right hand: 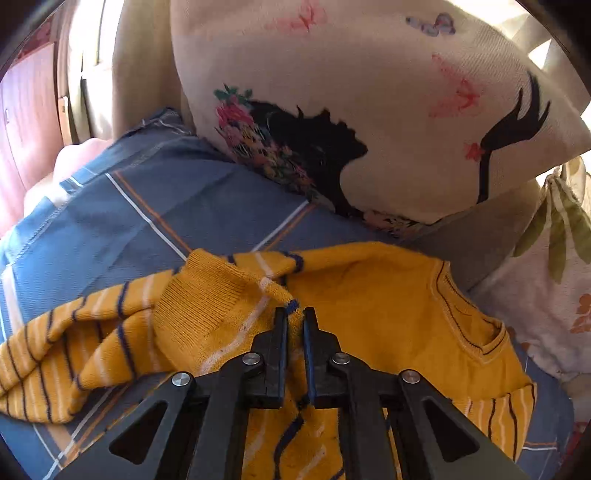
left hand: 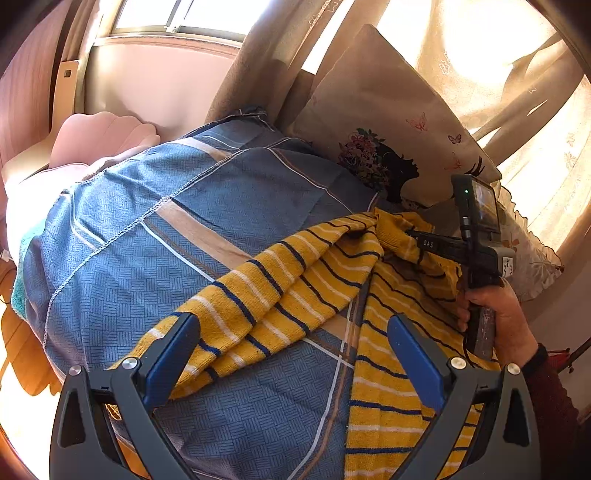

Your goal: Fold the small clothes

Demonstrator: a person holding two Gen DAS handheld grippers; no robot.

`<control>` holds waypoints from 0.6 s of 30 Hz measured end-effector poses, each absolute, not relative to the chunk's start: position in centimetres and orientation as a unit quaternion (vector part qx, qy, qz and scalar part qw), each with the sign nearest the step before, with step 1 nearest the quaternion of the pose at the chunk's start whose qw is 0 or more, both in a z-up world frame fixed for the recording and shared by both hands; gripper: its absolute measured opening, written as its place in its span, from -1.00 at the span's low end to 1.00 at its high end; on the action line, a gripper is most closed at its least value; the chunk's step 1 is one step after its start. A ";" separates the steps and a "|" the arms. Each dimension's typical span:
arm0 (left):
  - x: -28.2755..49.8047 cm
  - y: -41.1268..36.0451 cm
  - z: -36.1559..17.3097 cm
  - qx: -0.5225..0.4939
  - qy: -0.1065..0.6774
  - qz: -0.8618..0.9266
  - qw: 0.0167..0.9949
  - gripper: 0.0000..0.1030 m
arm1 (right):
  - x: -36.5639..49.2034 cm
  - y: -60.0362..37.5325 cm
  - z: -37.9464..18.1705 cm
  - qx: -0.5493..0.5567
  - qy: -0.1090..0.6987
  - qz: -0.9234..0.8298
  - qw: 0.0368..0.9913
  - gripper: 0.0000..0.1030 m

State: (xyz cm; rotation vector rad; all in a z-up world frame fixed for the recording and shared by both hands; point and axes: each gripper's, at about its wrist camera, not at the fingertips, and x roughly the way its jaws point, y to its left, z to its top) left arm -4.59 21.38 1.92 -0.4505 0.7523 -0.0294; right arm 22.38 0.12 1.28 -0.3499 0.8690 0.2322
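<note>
A small yellow sweater (left hand: 295, 280) with navy and white stripes lies rumpled on a blue checked bedcover (left hand: 147, 240). My left gripper (left hand: 295, 350) stands open low over the cover, and a striped sleeve runs past its left finger (left hand: 173, 354). In the right wrist view my right gripper (right hand: 295, 314) is shut on a raised fold of the sweater (right hand: 388, 295), near the sleeve cuff and left of the neckline (right hand: 476, 332). From the left wrist view the right gripper (left hand: 412, 236) reaches in from the right, held by a hand (left hand: 506, 317).
A beige pillow (right hand: 369, 92) with a black silhouette and flowers leans at the far edge of the bed, close behind the sweater. Curtains (left hand: 517, 92) and a window (left hand: 177, 18) lie beyond. A pink cushion (left hand: 103, 133) sits far left. A floral frilled cloth (right hand: 554, 277) lies at right.
</note>
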 end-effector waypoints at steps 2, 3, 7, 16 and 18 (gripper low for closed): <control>-4.9 21.2 2.3 -0.207 0.360 -0.012 0.910 0.97 | 22.3 -1.3 1.5 -0.147 0.414 0.113 0.891 -0.75; -5.0 21.2 2.3 -0.201 0.358 -0.007 0.912 0.97 | 21.7 -2.5 2.2 -0.132 0.403 0.115 0.898 -0.65; -4.6 22.1 1.9 -0.214 0.364 0.001 0.907 0.97 | 19.3 -10.0 4.7 -0.107 0.368 0.059 0.922 0.47; -4.2 19.9 1.5 -0.201 0.383 -0.009 0.902 0.97 | 18.3 -27.2 4.5 -0.035 0.399 -0.102 0.911 0.49; -4.2 19.1 1.8 -0.197 0.384 -0.012 0.902 0.97 | 18.3 -27.9 3.7 -0.036 0.413 -0.101 0.905 0.49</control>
